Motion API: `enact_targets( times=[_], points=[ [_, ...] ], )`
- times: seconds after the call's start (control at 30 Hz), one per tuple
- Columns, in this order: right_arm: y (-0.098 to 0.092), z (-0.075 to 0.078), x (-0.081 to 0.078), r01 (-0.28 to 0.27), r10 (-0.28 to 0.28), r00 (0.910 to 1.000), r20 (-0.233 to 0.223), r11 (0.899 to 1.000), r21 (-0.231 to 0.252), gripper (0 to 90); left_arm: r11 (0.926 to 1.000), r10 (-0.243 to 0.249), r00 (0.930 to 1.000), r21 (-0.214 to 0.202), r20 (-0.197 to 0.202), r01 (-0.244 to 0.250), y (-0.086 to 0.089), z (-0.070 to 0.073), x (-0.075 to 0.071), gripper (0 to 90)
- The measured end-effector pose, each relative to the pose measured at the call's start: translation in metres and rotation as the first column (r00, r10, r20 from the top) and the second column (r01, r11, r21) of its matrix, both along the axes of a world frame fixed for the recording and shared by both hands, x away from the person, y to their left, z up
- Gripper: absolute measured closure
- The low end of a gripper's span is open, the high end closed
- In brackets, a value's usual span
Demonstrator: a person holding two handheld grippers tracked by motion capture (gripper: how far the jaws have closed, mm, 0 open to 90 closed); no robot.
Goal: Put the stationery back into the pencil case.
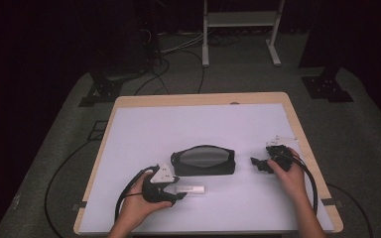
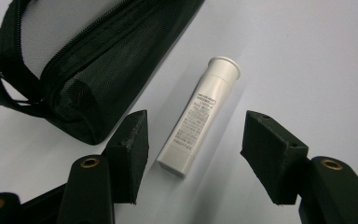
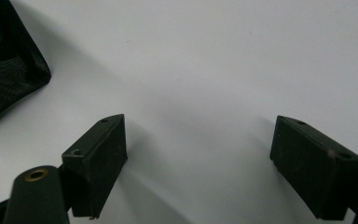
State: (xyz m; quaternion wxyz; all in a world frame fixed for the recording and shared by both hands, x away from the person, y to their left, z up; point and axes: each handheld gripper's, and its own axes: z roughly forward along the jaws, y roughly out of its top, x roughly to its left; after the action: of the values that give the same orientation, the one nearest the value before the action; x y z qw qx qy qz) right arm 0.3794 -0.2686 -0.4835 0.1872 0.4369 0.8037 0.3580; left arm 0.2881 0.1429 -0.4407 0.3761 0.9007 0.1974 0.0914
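Straddling a small white tube (image 2: pixel 198 116), the left gripper (image 2: pixel 193 161) has its jaws spread wide, one on either side of the tube's near end, neither touching it. That placement reads as a lineup for a pinch across the tube's width. Tube lies flat on the counter (image 1: pixel 144 124), lengthwise away from the jaws. It is smooth matte plastic, cylindrical, with fine grey print down its side and a flared rim at the far end; near end looks squared off.

Jaw pads are black blocks, slightly rough, edges nicked, with brass-coloured rivets at the arms behind them.

Just beside the tube, a black zippered pouch (image 2: pixel 98 60): soft woven fabric with a mesh panel, zipper track along the top, a loop strap at one end. In the high view the pouch (image 1: pixel 203 160) sits mid-counter, mouth apparently open and pale inside, probably to receive something.

Right gripper (image 1: pixel 264 163) rests right of the pouch, near it, jaws spread over bare counter, holding nothing. Waiting, by the look of it.

Counter top is a pale smooth sheet over a wood-edged board.
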Motion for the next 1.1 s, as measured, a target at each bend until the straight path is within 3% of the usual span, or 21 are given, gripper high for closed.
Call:
enact_targets(
  times=[0.63, 1.1],
  points=[
    [0.000, 0.000, 0.000, 0.001, -0.001, 1.0000, -0.001, 1.000, 0.001, 17.4, 0.9969, -0.066, 0.9977, 0.043, -0.018, 0.066, -0.014, -0.012, 0.013, 47.2],
    [0.000, 0.000, 0.000, 0.001, -0.001, 1.0000, -0.001, 1.000, 0.002, 17.4, 0.9795, -0.116, 0.9926, 0.161, -0.036, 0.120, -0.026, -0.009, 0.020, 55.6]
  ],
)
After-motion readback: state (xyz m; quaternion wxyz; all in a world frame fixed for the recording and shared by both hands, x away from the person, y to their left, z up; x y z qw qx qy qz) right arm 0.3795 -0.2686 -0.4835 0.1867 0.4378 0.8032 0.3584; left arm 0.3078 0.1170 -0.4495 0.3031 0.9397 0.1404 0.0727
